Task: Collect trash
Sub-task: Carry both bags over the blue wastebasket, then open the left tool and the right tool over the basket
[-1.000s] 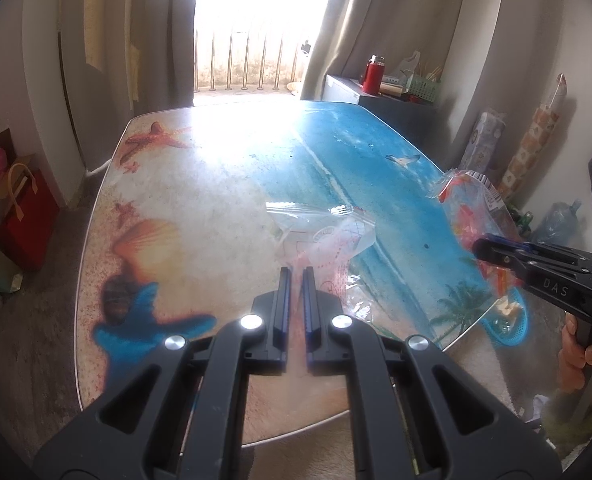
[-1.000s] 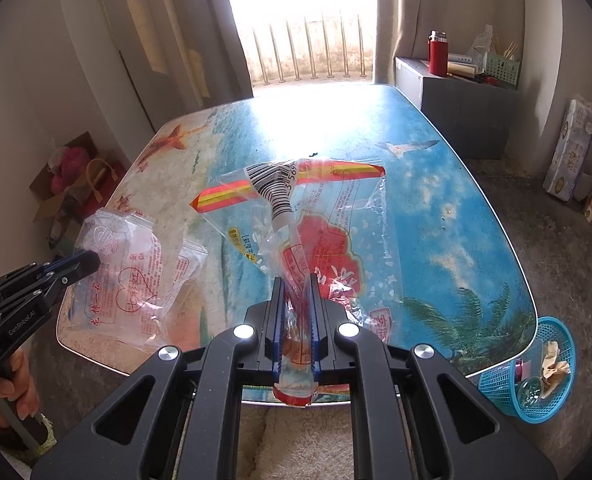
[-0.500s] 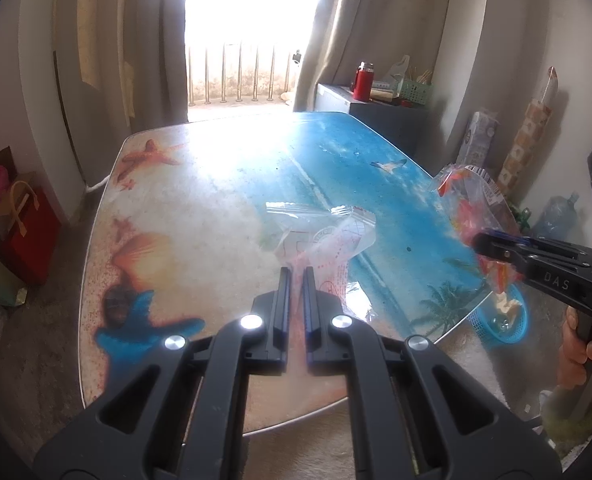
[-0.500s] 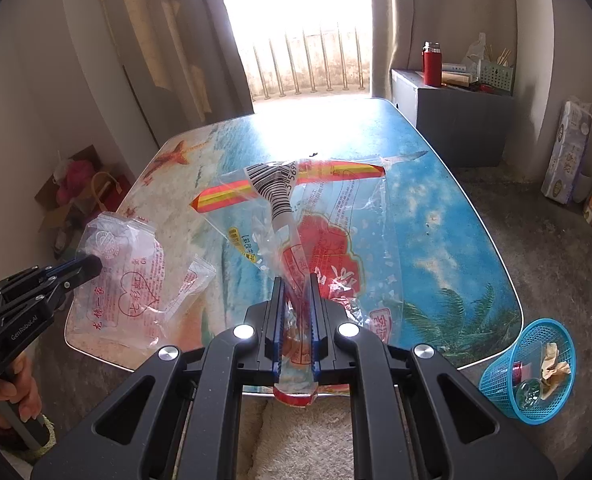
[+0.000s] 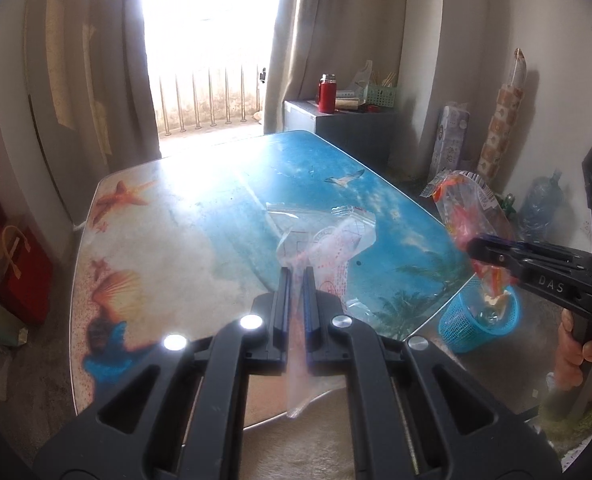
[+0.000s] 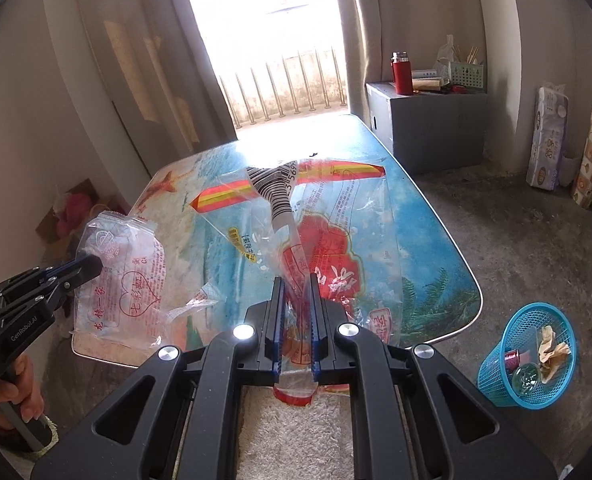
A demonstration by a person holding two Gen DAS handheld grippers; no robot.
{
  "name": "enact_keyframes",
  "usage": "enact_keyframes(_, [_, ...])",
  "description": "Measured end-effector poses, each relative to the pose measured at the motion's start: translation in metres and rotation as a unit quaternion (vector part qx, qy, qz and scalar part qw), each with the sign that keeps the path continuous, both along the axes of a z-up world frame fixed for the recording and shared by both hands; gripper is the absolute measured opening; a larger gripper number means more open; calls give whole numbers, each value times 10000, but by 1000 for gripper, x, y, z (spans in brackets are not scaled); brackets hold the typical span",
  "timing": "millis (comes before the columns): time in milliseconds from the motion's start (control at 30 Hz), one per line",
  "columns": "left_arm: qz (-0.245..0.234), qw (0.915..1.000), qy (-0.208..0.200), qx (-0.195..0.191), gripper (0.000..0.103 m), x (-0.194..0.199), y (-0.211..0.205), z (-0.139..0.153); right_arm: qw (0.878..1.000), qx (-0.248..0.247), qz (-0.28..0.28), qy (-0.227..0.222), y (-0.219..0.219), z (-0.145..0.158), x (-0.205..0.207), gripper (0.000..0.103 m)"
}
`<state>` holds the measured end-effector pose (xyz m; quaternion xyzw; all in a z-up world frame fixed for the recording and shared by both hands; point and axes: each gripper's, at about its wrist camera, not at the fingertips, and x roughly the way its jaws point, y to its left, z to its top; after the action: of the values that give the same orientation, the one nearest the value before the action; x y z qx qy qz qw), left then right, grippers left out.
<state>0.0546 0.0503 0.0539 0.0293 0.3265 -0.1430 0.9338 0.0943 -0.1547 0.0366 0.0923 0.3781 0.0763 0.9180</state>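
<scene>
a: left wrist view: the left gripper (image 5: 295, 276) is pinching a clear wrapper with red print (image 5: 338, 252), jaws nearly together on the film. the wrapper is hanging off the beach-print table (image 5: 168, 240), with a strip trailing below the fingers.

b: right wrist view is showing the same for the other side. the right gripper (image 6: 295, 292) is clamping a clear bag with a red and yellow striped top (image 6: 324, 236), jaws narrow on the plastic, and the bag is standing up in front of the camera over the table edge.

a: where is the bin sitting?

b: a blue mesh basket (image 6: 530, 354) is sitting on the floor just past the table's near right corner, with crumpled paper and other scraps lying inside it.

a: from my side the right gripper is holding its bag just above that basket.

b: a hand (image 6: 6, 398) is gripping the left gripper's handle at my lower left. a red flask (image 6: 401, 73) is standing on the grey cabinet (image 6: 436, 128) by the curtains.
</scene>
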Motion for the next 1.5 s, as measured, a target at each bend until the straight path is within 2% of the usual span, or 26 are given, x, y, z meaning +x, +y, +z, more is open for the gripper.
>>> enact_keyframes(167, [-640,9979,-121,2,4,5,-47,12,9985,170,-526,-37,-40,-4,-24,11])
enact_keyframes(333, [-1473,9890,-17,-115,4,19,-115,18,9897,449,-1356,14,-104,-18,-48,11])
enact_keyframes(500, [-2266,9735,170,-255,4,36,-200,15,9686,694,-2383,139,-192,-34,-87,11])
enact_keyframes(633, [-2733,9596,534,-410,4,51,-275,-4,9456,875,-3120,293,-261,-51,-113,11])
enact_keyframes(800, [-2989,9452,1214,-508,4,71,-366,-62,9216,1072,-3677,635,-324,-88,-129,11])
enact_keyframes(933, [-2955,9407,1639,-309,4,90,-425,-127,9103,1225,-3841,943,-358,-124,-119,11])
enact_keyframes(1133, [-2483,9389,2382,-95,4,133,-484,-225,9022,1335,-3856,1395,-397,-181,-85,11])
enact_keyframes(1333, [-2330,9307,2817,115,4,162,-509,-302,9020,1043,-3777,1811,-423,-230,-40,12])
enact_keyframes(1433, [-2463,9215,2997,176,7,172,-521,-331,9038,834,-3717,1949,-430,-253,-20,21])
enact_keyframes(1500, [-2558,9163,3072,233,18,174,-525,-345,9039,671,-3632,2156,-433,-270,-8,37])
